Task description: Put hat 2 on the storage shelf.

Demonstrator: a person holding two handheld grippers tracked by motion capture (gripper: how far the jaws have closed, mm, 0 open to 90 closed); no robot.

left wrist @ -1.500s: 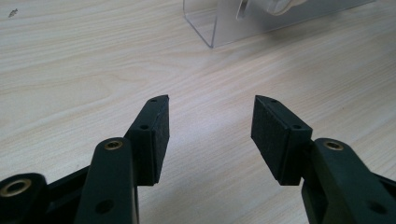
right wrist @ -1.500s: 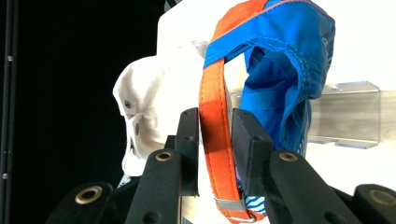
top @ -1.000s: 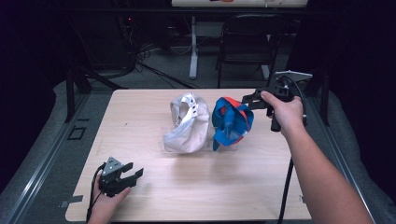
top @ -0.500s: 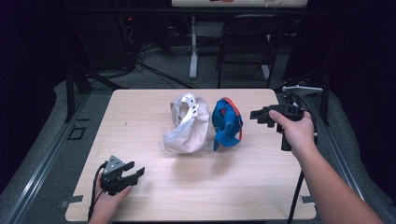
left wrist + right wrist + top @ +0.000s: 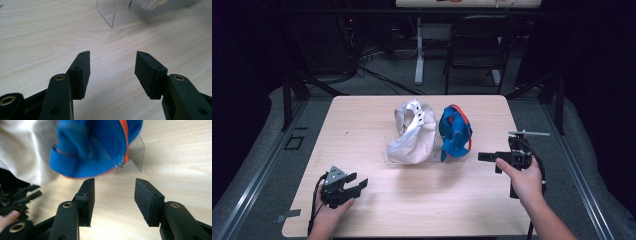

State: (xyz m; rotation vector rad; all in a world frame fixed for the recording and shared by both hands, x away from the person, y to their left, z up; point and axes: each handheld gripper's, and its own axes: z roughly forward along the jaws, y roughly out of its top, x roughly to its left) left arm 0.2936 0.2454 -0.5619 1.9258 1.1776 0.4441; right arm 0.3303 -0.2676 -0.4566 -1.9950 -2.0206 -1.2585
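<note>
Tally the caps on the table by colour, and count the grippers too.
White cap: 1
Blue cap with orange trim: 1
Grippers: 2, the left gripper and the right gripper, both with jaws open and nothing between them
Total: 4

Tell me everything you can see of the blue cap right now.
The blue cap looks like fabric, blue with an orange edge and a blue strap at the back. It sits tilted on a clear plastic stand near the table's middle, right beside the white cap. The right gripper is open just short of it, not touching.
</note>
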